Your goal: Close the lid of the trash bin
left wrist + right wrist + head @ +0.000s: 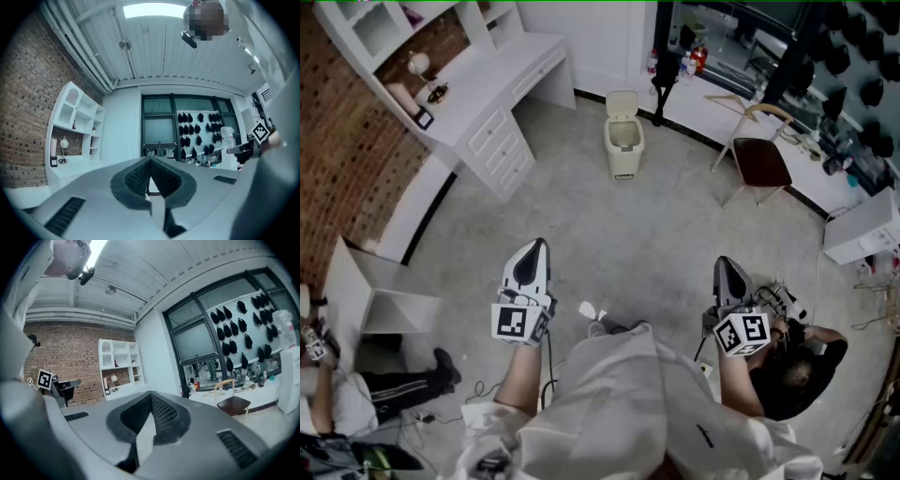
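Observation:
A cream trash bin (623, 139) stands on the floor far ahead near the back wall, its lid tipped up and open. My left gripper (536, 246) is held level at lower left, jaws shut with nothing between them. The right gripper (727, 264) hangs at lower right, also shut and empty. Both are far short of the bin. In the left gripper view the left gripper (150, 160) has its dark pads pressed together, and in the right gripper view the right gripper (151, 396) looks the same. The bin is in neither gripper view.
A white desk with drawers (492, 98) runs along the left by a brick wall. A chair (761, 159) stands at the right, a white cabinet (862, 225) further right. An open white box (375, 300) and a seated person's legs (403, 384) lie at lower left.

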Available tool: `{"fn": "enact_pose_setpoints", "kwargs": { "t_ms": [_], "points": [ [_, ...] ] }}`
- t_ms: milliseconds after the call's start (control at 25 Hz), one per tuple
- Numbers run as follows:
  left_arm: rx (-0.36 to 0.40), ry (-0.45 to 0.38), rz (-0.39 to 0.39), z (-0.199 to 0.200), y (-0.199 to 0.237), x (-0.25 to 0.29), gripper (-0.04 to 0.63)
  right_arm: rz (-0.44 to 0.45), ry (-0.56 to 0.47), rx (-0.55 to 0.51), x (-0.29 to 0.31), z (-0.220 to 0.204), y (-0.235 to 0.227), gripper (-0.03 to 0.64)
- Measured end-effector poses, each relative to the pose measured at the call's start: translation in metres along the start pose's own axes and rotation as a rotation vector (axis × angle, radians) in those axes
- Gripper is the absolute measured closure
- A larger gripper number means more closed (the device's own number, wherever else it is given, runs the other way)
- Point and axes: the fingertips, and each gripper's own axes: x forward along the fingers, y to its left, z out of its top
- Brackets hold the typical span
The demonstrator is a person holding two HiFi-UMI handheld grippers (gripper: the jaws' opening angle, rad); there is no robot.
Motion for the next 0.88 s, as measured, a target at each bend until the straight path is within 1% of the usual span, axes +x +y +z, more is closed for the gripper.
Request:
{"fn": "enact_pose_setpoints", "kwargs": {
  "t_ms": [120,400,520,640,680,720,760,800,840,880],
  "points": [
    [-0.001,0.005,0.004,0.0,0.006,-0.002,0.571,0.003,0.003,0.001,0.002,0.0,0.005,0.6],
    [-0.02,-0.016,-0.004,0.006,0.015,-0.001,0.571,0.002,-0.003,0.016,0.008,0.001,0.01,0.6],
    [-0.047,-0.016,-0.022,0.004,0.019,-0.001,0.569,0.01,-0.012,0.019,0.01,0.002,0.015,0.598],
    [-0.062,0.003,-0.055,-0.001,0.02,0.0,0.566,0.015,-0.013,0.015,0.011,0.002,0.021,0.593],
    [-0.068,0.013,-0.073,-0.003,0.018,0.001,0.547,0.02,-0.007,0.016,0.013,0.001,0.023,0.566],
    [-0.074,0.026,-0.093,-0.006,0.017,0.003,0.444,0.028,0.002,0.012,0.014,-0.001,0.026,0.532],
    [-0.077,0.039,-0.113,-0.009,0.015,0.004,0.335,0.041,0.014,0.005,0.017,-0.002,0.03,0.473],
    [-0.073,0.048,-0.129,-0.011,0.013,0.006,0.28,0.057,0.027,-0.005,0.02,-0.004,0.036,0.366],
    [-0.064,0.055,-0.139,-0.013,0.012,0.007,0.238,0.071,0.039,-0.017,0.023,-0.005,0.041,0.297],
    [-0.053,0.061,-0.145,-0.014,0.011,0.007,0.213,0.081,0.053,-0.03,0.026,-0.007,0.046,0.245]
  ]
}}
